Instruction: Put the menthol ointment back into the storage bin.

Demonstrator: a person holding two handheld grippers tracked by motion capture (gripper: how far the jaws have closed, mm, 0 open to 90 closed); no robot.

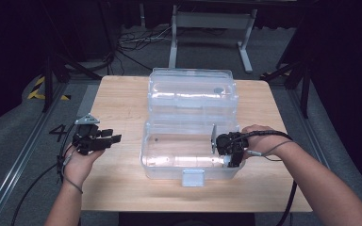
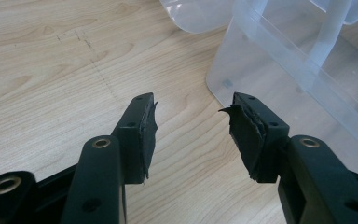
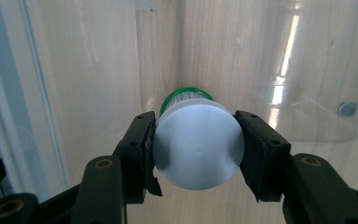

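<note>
A clear plastic box (image 1: 146, 141) stands open on the wooden table (image 1: 118, 103), its lid (image 1: 191, 89) folded back behind it. My right gripper (image 1: 231, 157) reaches down inside the box at its right end. In the right gripper view the right gripper (image 3: 196, 126) is shut on a small bottle (image 3: 198, 149) with a white cap and a green band, both pads pressing on the cap's sides. My left gripper (image 1: 115, 139) hovers over bare table left of the box. Its jaws (image 2: 193, 123) stand open with nothing between them, pointing toward the box's corner (image 2: 270, 65).
A clip latch (image 1: 192, 178) juts from the box's front wall near the table's front edge. A small grey stud (image 3: 347, 109) sits in the box's clear wall. Behind the table are a white metal frame (image 1: 212, 21) and floor cables.
</note>
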